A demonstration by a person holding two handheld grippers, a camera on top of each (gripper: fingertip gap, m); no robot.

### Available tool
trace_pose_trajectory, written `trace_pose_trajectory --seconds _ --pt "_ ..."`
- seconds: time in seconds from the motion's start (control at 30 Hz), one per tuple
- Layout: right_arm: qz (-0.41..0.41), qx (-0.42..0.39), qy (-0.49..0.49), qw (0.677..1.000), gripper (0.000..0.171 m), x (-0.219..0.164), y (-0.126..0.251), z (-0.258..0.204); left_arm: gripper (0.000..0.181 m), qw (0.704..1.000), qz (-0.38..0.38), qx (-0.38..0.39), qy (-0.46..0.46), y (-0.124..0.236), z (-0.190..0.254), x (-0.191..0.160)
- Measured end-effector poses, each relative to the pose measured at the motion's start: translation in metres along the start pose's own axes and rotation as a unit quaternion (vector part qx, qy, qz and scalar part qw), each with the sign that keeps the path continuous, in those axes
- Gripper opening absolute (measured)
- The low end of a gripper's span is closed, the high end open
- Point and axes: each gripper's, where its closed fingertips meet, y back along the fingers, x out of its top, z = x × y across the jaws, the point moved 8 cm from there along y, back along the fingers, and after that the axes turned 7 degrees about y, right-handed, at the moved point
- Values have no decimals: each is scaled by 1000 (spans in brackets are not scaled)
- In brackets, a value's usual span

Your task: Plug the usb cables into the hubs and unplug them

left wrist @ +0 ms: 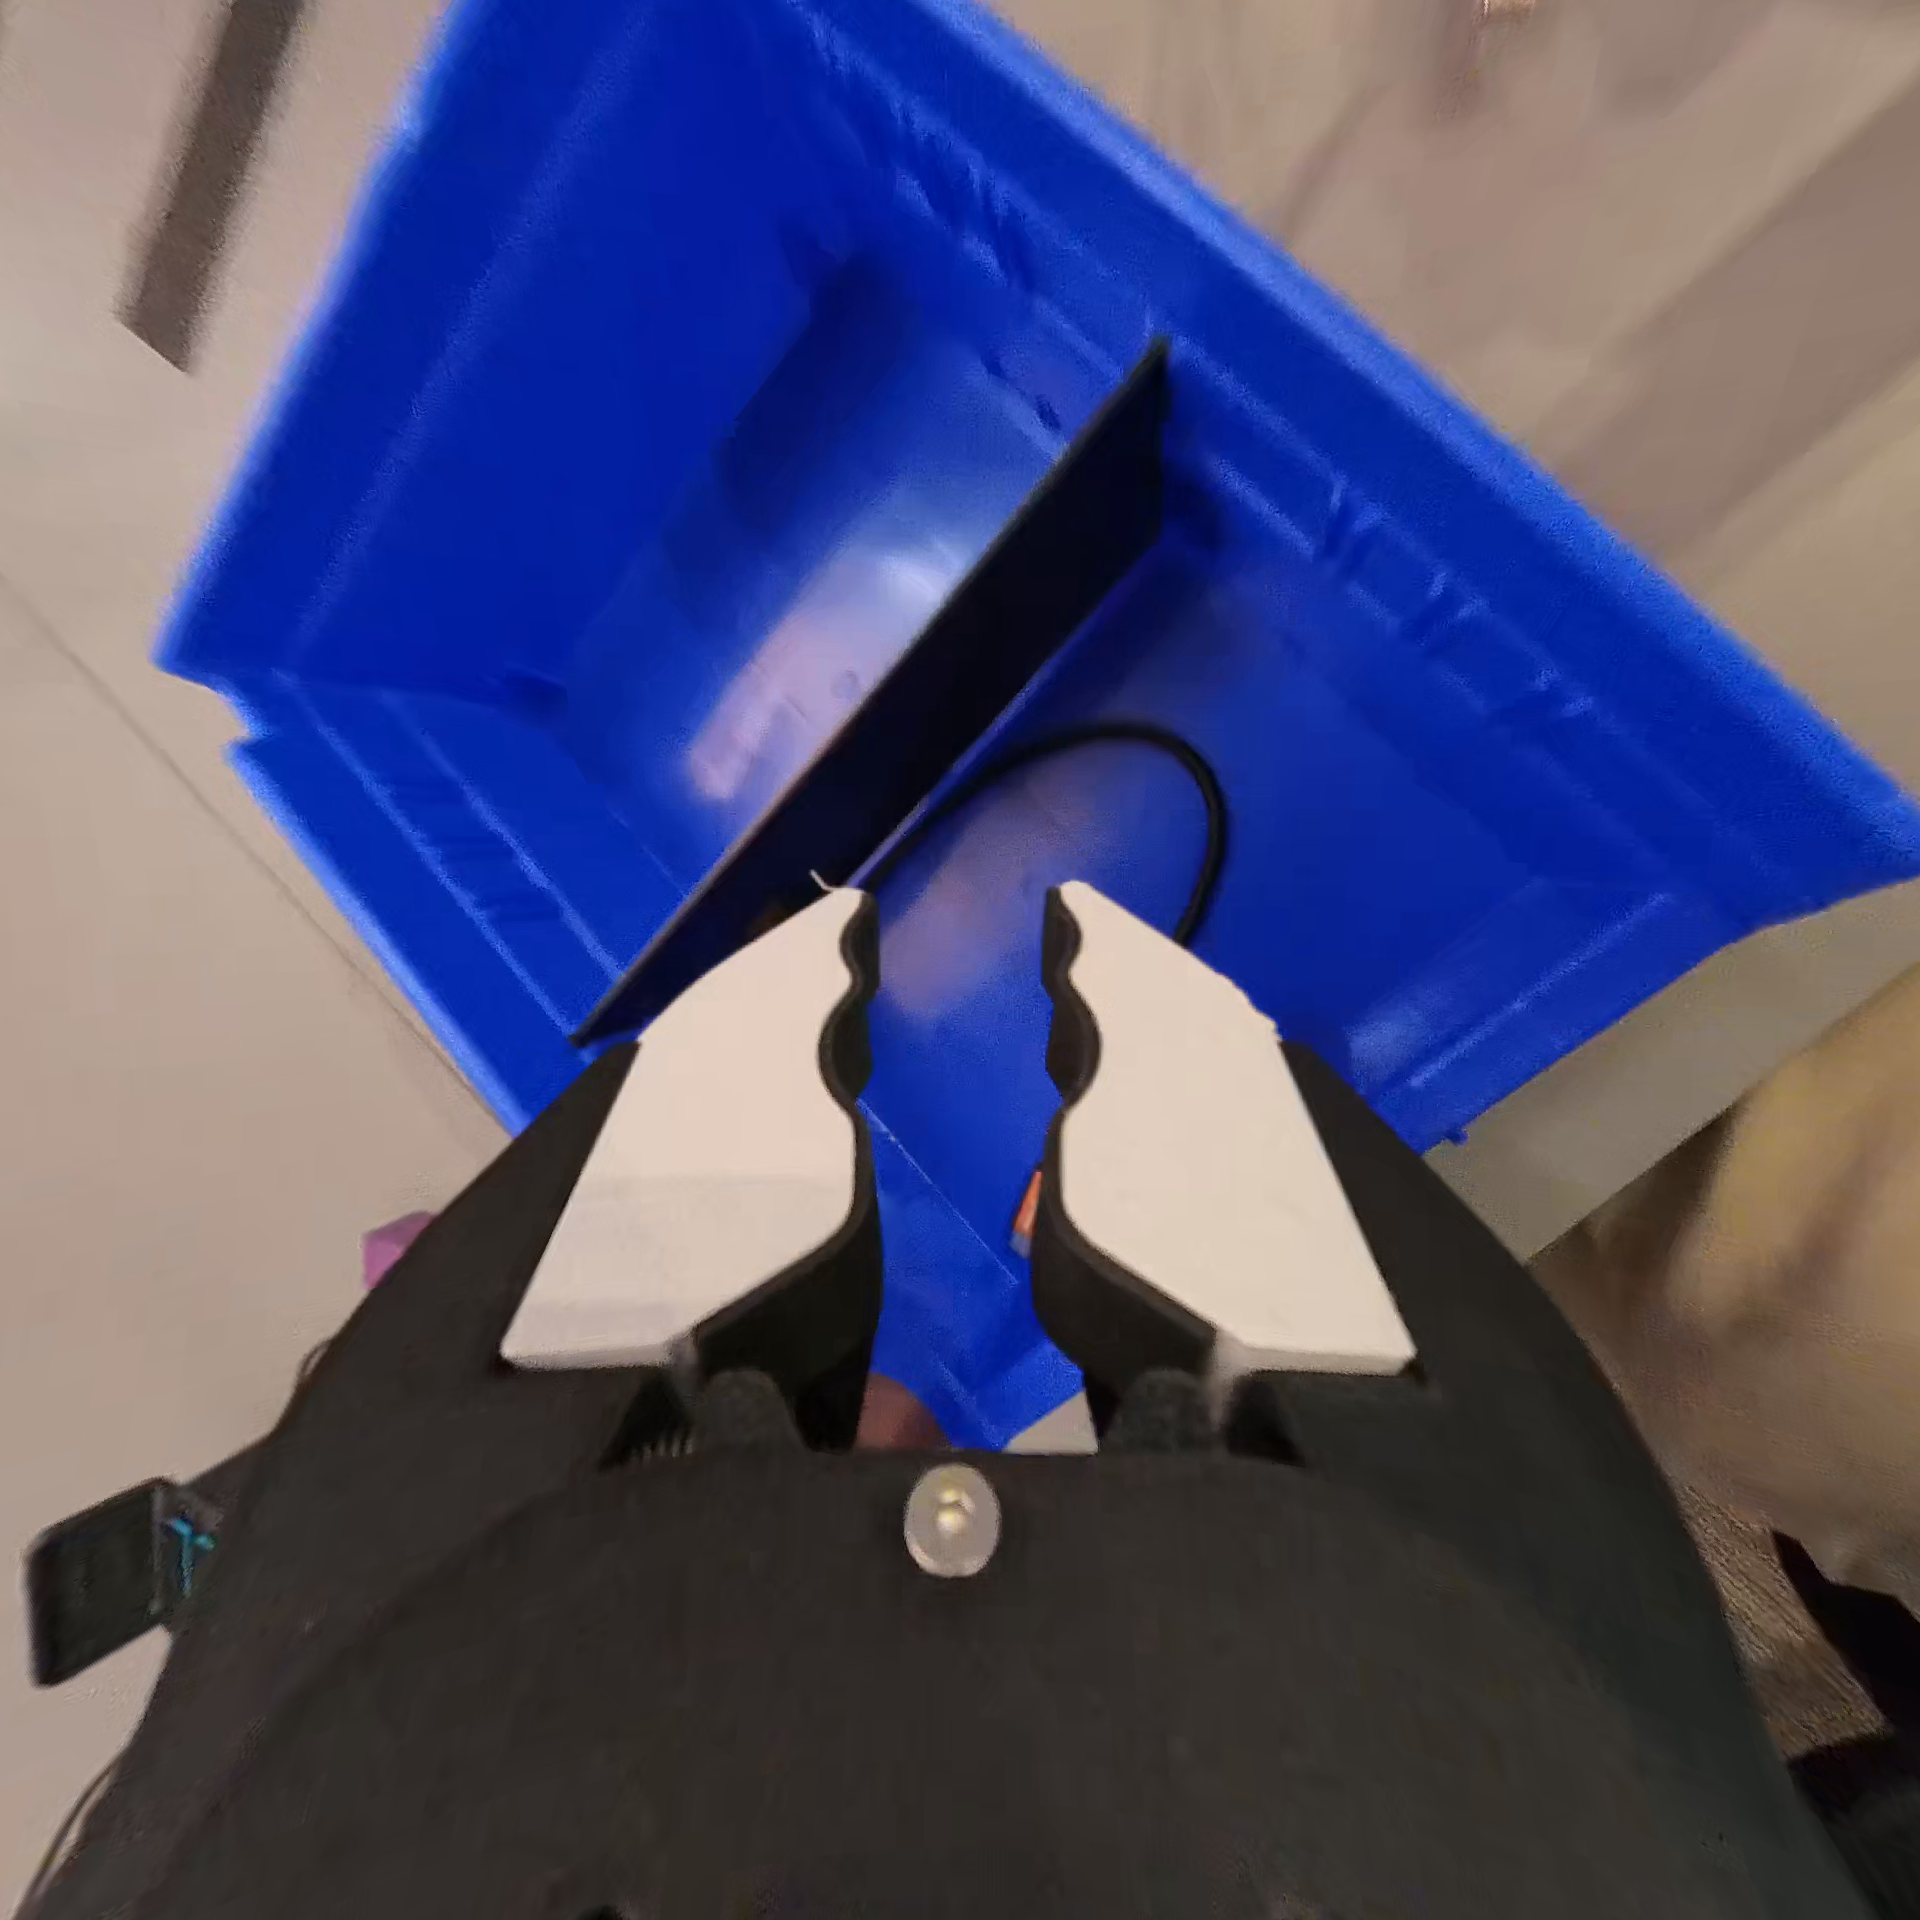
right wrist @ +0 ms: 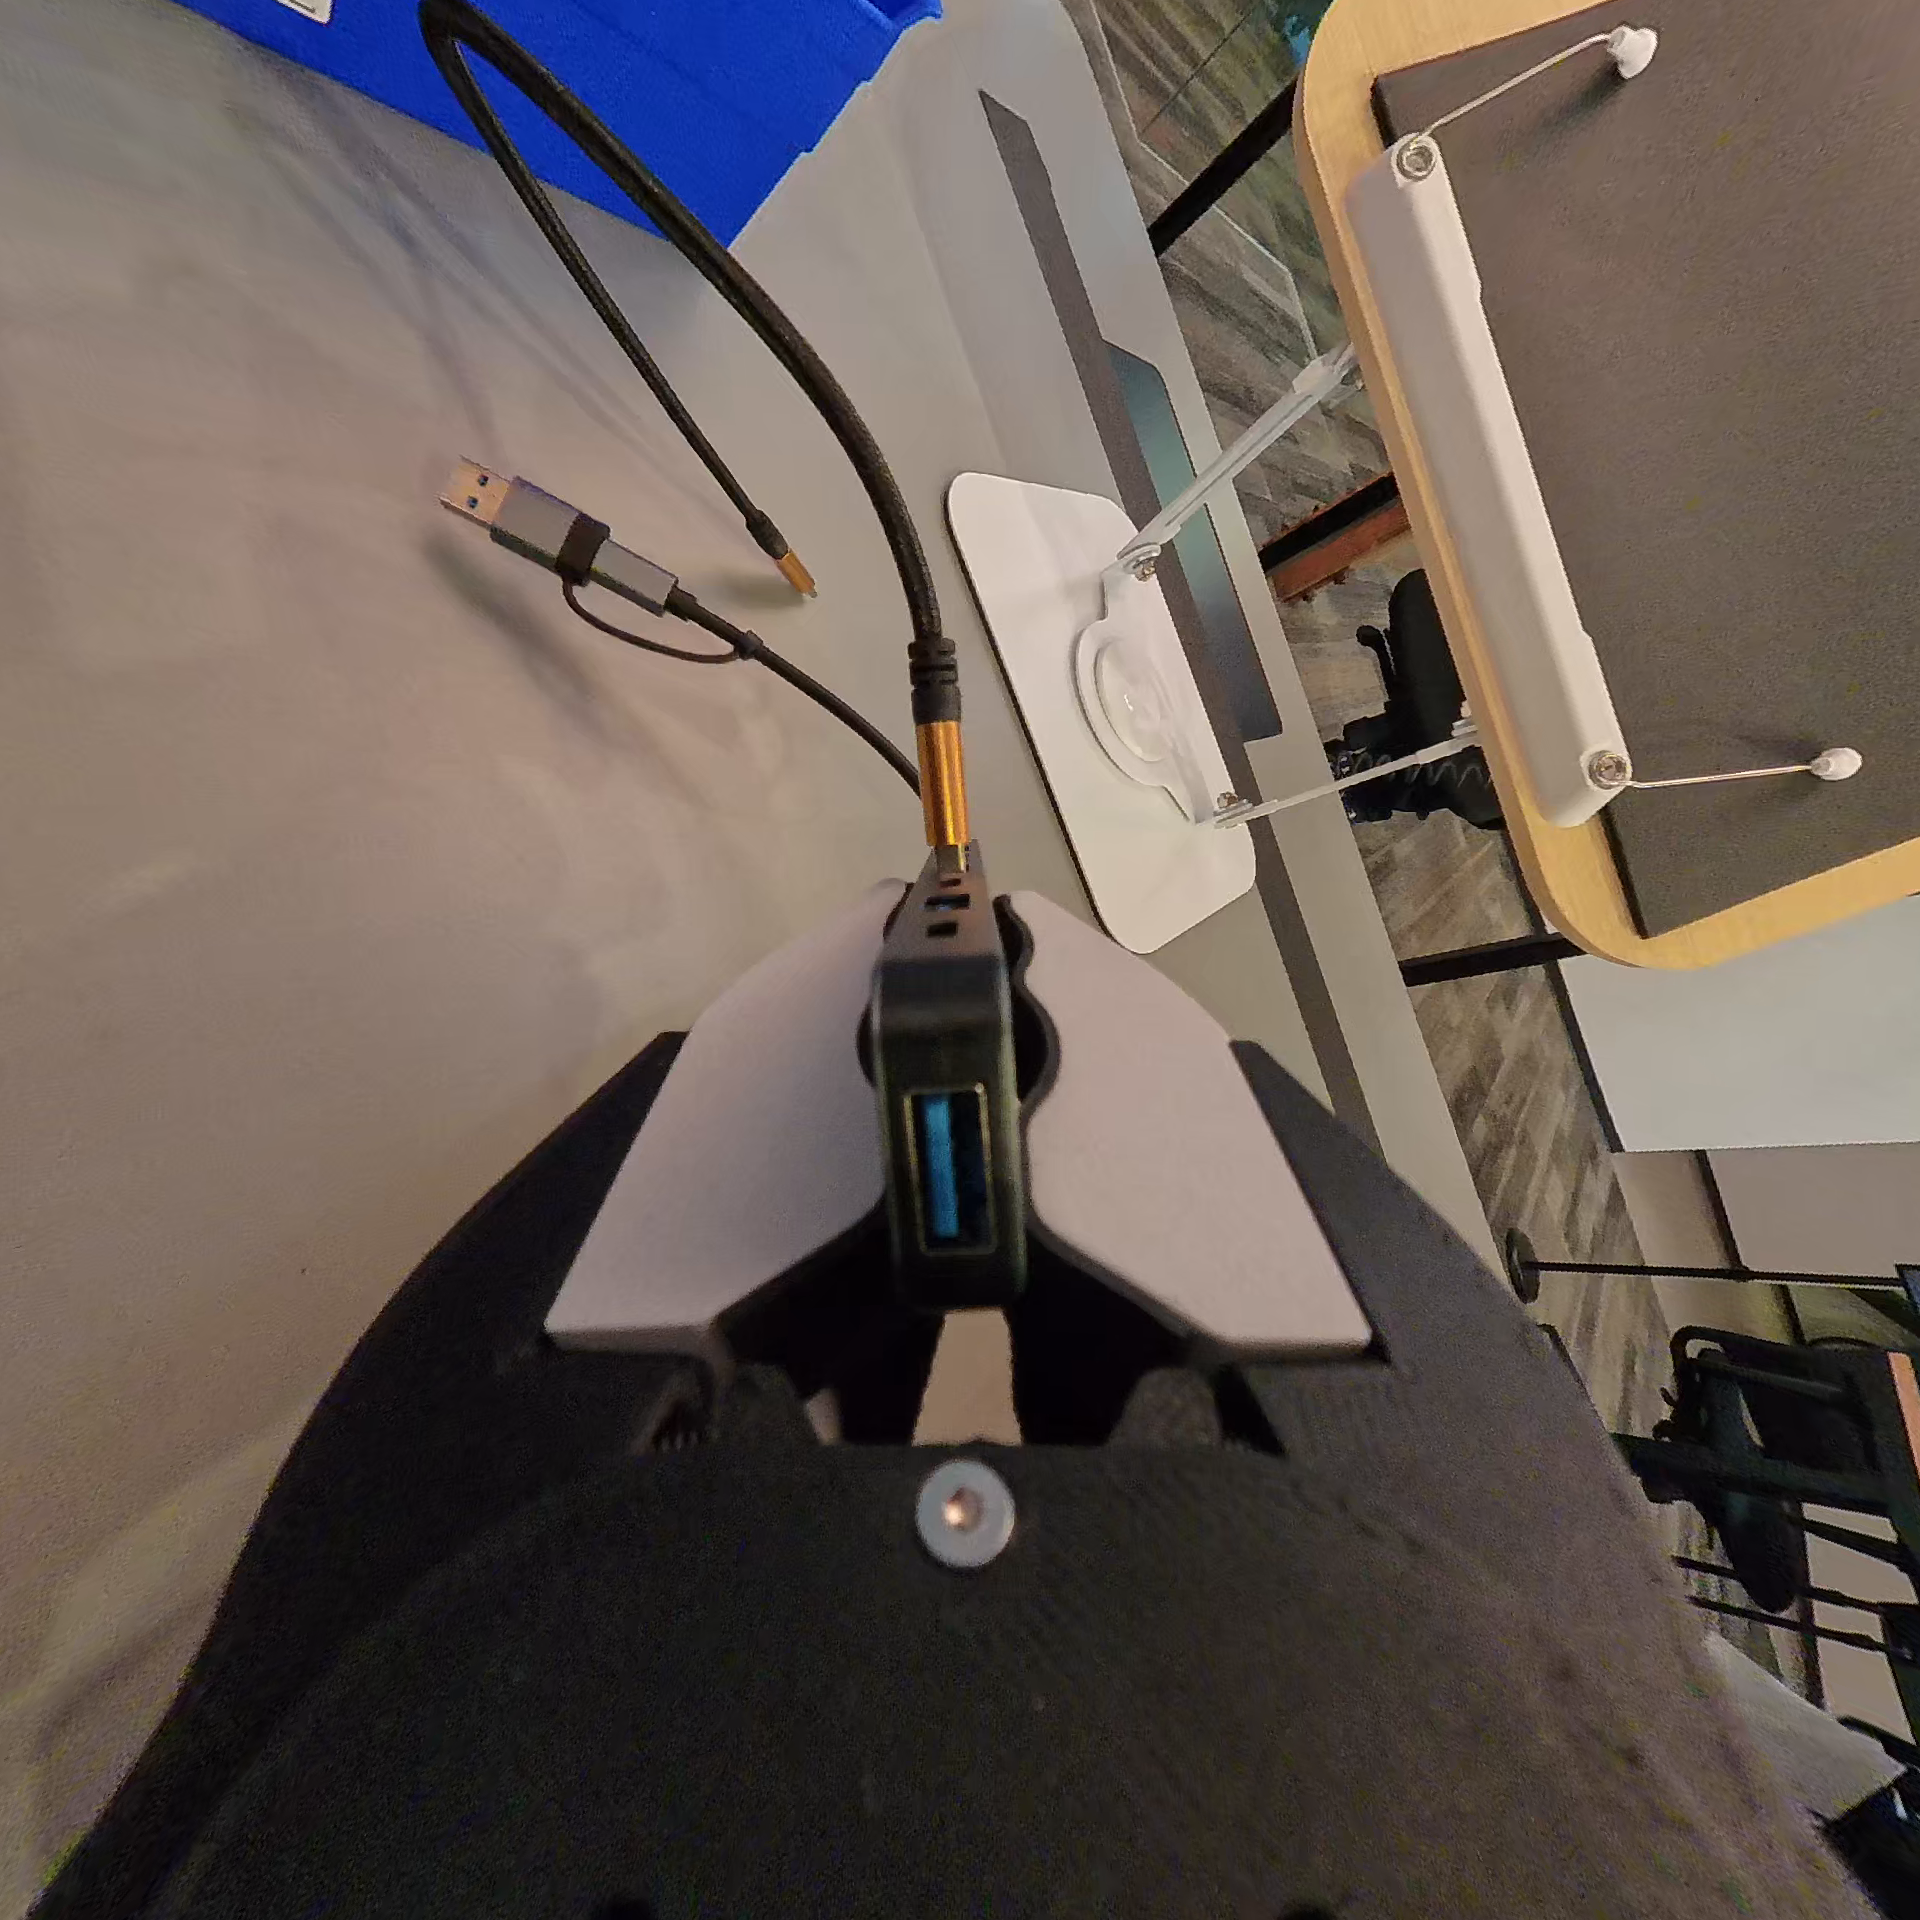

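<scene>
While right tongs (right wrist: 951,935) clamp black hub (right wrist: 951,1101), gold-collared cable (right wrist: 940,769) plugged.

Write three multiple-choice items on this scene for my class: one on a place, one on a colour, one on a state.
1. Where is the free gold-tipped cable end?
A. on the grey table
B. in the bin
C. in a tool

2. What colour is the divided bin?
A. red
B. blue
C. green

3. How is the left tool?
A. shut on a cable
B. shut on the hub
C. open and empty

Answers:
1 A, it lies on the table beside the grey USB adapter.
2 B, its walls are blue.
3 C, a gap shows between its fingers; the right tool grips the black hub.
</scene>
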Motion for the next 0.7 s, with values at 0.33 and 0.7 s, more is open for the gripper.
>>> trace_pose_trajectory --seconds 0.33,0.7 --pt "5 2 -7 1000 12 -2 0 1 34 987 -128 101 3 -64 -9 -23" --pt "14 3 -16 1000 12 -3 1 2 6 976 -171 129 -40 -103 -21 -25"
